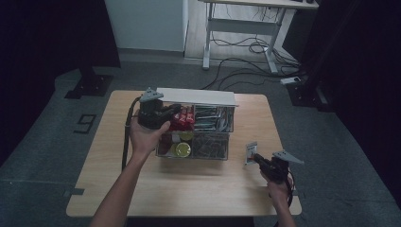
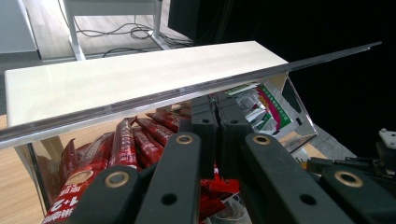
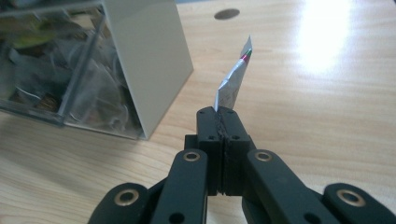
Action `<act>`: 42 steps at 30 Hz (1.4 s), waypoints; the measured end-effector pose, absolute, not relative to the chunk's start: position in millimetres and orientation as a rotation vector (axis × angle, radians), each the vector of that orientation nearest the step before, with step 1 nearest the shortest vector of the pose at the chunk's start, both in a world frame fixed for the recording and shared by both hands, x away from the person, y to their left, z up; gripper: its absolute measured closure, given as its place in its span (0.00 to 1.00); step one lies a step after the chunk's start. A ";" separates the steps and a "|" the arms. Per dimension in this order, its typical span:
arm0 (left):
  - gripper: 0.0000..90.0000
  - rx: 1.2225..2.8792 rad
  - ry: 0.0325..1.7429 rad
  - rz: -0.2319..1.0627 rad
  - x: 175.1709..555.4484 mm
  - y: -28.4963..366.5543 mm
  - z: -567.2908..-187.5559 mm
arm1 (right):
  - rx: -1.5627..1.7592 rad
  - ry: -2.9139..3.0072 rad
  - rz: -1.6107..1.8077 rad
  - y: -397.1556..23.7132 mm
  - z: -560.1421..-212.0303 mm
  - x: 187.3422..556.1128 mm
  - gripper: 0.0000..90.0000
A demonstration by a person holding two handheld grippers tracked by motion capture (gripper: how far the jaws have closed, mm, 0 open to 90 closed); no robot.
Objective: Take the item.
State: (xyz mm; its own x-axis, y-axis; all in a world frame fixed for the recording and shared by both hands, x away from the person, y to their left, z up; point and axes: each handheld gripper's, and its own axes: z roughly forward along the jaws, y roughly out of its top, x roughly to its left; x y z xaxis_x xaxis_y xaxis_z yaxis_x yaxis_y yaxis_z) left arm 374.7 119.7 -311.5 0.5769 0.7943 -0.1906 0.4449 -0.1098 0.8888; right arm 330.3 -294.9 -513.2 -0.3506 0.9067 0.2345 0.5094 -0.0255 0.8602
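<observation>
So rn the right tongs [image 3: 220,113] are clamped on a small sachet [image 3: 233,79], pinching its bottom edge so it sticks up between the tips. It's out to the right of the box [image 1: 196,130], near it but not touching, low over the surface [image 1: 189,189]; can't tell if the sachet's lower corner actually rests on the wood.

Left tongs [image 2: 215,114] are clenched too, nothing gripped that I can see. The tips sit just under the box's lid [image 2: 140,74], which stands raised over the compartments, so imo they're propping it open. Under them: red stick packs [image 2: 126,144], and green-white sachets [image 2: 261,109] in the next compartment.

Step in hand, my guess: one sachet is out of the box and getting set down beside it, w/ the other hand keeping the lid up.

Next move prob needs the right tongs to ease down till the sachet lies on the surface, then let go clean w/o flicking it. Left should hold steady or the lid drops.
</observation>
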 end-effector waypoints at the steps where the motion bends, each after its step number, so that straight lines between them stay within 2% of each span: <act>1: 0.97 1.744 1.028 0.410 374.8 119.9 -311.5 | 1.479 1.857 1.338 -294.9 -513.2 330.3 0.98; 16: 0.97 1.743 1.033 0.410 374.9 121.0 -313.0 | 1.555 1.872 1.267 -305.6 -530.2 335.1 0.96; 21: 0.97 1.744 1.032 0.410 374.8 120.6 -313.2 | 1.626 1.873 1.225 -314.4 -538.8 336.3 0.88; 33: 0.96 1.745 1.031 0.408 374.5 120.1 -314.2 | 1.673 1.899 1.115 -316.3 -549.5 339.0 0.76; 42: 0.96 1.745 1.031 0.408 374.6 119.6 -314.4 | 1.642 1.850 1.136 -313.4 -541.7 335.9 0.62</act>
State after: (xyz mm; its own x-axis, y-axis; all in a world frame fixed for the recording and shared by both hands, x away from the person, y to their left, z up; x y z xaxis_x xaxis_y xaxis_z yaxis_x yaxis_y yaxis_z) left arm 374.6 119.6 -314.4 0.5757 0.7947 -0.1923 0.4479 -0.1098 0.8873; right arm 335.9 -313.4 -541.7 -0.2171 0.9545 0.2045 0.6145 -0.0291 0.7884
